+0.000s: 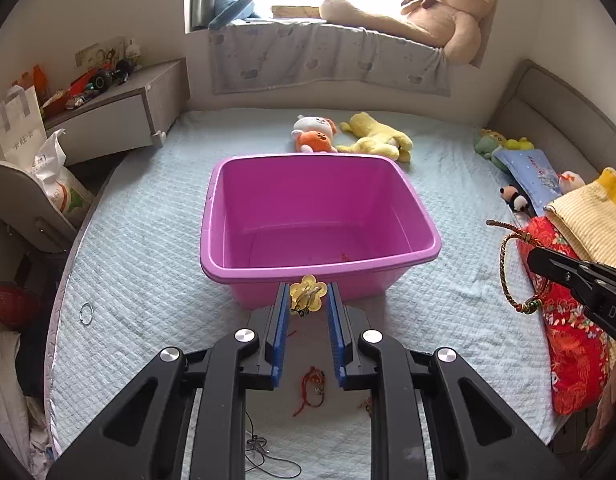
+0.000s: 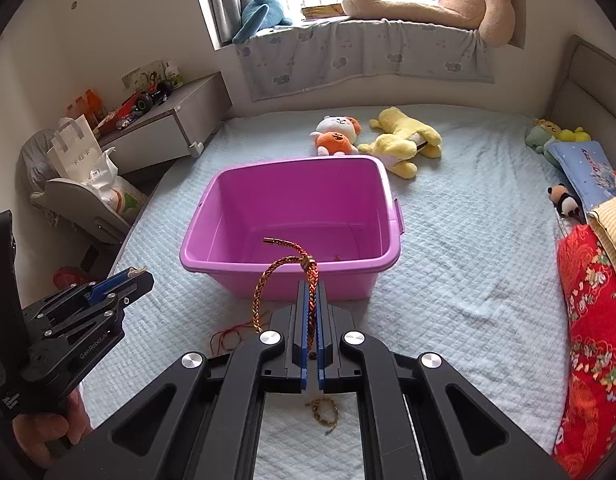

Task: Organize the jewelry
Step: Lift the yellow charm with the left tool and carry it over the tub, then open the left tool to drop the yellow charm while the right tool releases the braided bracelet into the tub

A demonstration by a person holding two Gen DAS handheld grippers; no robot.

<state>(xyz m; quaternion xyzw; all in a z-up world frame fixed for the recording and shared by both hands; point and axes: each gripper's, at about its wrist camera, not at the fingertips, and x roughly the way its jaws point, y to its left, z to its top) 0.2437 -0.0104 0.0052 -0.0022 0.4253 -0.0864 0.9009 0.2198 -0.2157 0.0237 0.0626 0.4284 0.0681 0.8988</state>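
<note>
Two tools loaded, both aimed at the bin (image 1: 320,216) on the bed (image 1: 148,248). Left tool (image 1: 308,300) pinches a yellow flower clip (image 1: 308,288) at its tips, short of the bin's near rim. Right tool (image 2: 311,296) is clamped fully on a braided bracelet (image 2: 268,280), whose loop hangs to the left outside the pads. Risks: the clip is held only at the tips, so a jolt could drop it on the bed before the rim; the loop could snag the rim or cling to the pads on release. More pieces lie on the bed: red cord (image 1: 314,386), ring (image 1: 86,314).
</note>
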